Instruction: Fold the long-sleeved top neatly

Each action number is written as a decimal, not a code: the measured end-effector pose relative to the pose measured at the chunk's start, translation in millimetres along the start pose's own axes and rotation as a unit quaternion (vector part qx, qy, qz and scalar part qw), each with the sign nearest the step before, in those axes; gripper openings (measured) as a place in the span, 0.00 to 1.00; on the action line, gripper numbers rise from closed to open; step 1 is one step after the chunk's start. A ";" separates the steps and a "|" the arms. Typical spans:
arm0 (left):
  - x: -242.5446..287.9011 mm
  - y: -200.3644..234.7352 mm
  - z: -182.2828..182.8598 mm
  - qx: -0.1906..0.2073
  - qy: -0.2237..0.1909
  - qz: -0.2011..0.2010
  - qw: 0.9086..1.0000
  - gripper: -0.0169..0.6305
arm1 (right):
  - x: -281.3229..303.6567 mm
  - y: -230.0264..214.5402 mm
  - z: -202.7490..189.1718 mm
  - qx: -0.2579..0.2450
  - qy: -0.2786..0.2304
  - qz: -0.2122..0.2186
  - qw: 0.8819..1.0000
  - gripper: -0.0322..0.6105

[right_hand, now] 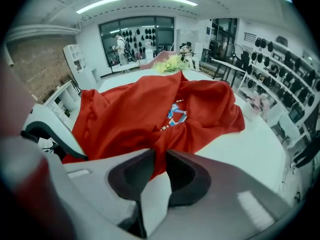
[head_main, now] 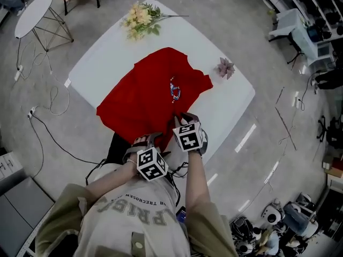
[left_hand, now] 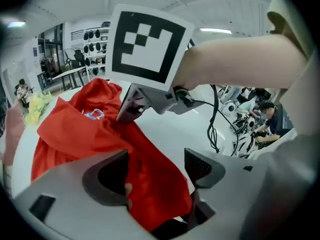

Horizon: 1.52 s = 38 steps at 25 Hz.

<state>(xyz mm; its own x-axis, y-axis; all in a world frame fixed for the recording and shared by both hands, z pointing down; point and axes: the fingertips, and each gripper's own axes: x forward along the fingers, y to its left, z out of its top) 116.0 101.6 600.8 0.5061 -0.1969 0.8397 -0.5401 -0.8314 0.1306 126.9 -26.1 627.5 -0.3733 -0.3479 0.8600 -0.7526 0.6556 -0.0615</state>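
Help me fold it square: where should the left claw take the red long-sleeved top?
Probably the loose near hem of the red long-sleeved fabric top, from the person's side: it lies inside the open left claw, beside where the right claw pinches it.

Red top [head_main: 153, 92] lies rumpled on white table [head_main: 230, 98]. Left gripper [head_main: 146, 141] and right gripper [head_main: 182, 118] sit side by side at its near edge. Yellow flowers [head_main: 140, 19] at table's far edge, pink flower [head_main: 225, 67] just right of the top.
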 end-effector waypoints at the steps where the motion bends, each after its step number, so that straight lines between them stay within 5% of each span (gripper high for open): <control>1: -2.0 -2.8 2.3 0.005 -0.001 -0.001 1.000 0.57 | -4.2 -3.7 -3.5 0.004 -0.005 -0.004 1.000 0.15; 5: -10.0 -18.8 3.3 0.005 0.001 -0.021 1.000 0.57 | -32.5 -23.8 -14.5 0.044 -0.032 -0.023 0.998 0.11; 15: -4.2 -44.4 -4.7 -0.011 0.018 -0.068 0.997 0.57 | -29.3 -58.2 -74.5 0.107 0.033 -0.054 0.992 0.11; 17: -14.5 -27.9 -1.3 -0.034 0.001 -0.051 0.998 0.57 | -33.7 -56.1 -67.6 0.107 0.018 -0.031 0.994 0.16; 19: -28.3 0.7 2.5 -0.061 -0.021 -0.017 0.998 0.57 | -42.9 -57.1 -51.5 0.120 -0.018 -0.004 0.993 0.43; 20: -34.7 18.0 3.3 -0.072 -0.031 0.004 0.997 0.57 | -46.2 -59.6 -41.2 0.125 -0.037 0.005 0.991 0.46; 22: -41.9 52.1 0.8 -0.085 -0.038 0.044 0.995 0.57 | -43.0 -64.4 -21.9 0.111 -0.060 0.005 0.992 0.46; 25: -40.2 86.7 -2.7 -0.077 -0.029 0.072 0.994 0.57 | -19.9 -63.1 -12.7 0.054 -0.029 -0.006 0.998 0.46; 28: -36.2 97.5 -0.4 -0.061 -0.019 0.063 0.996 0.57 | -9.3 -58.4 -21.0 0.039 0.007 -0.005 0.999 0.41; 31: -35.4 95.7 4.9 -0.051 -0.022 0.043 0.998 0.57 | -21.3 -60.6 -27.6 0.074 -0.003 -0.012 0.997 0.14; 38: -30.5 77.0 4.1 -0.023 -0.012 -0.005 1.000 0.57 | -43.1 -77.0 -55.6 0.196 -0.036 -0.037 0.979 0.11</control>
<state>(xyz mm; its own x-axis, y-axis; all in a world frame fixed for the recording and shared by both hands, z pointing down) 61.7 41.5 583.1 0.5273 -0.2014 0.8255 -0.5646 -0.8091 0.1633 231.0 -24.3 623.4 -0.3357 -0.4399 0.8329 -0.9246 0.3231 -0.2020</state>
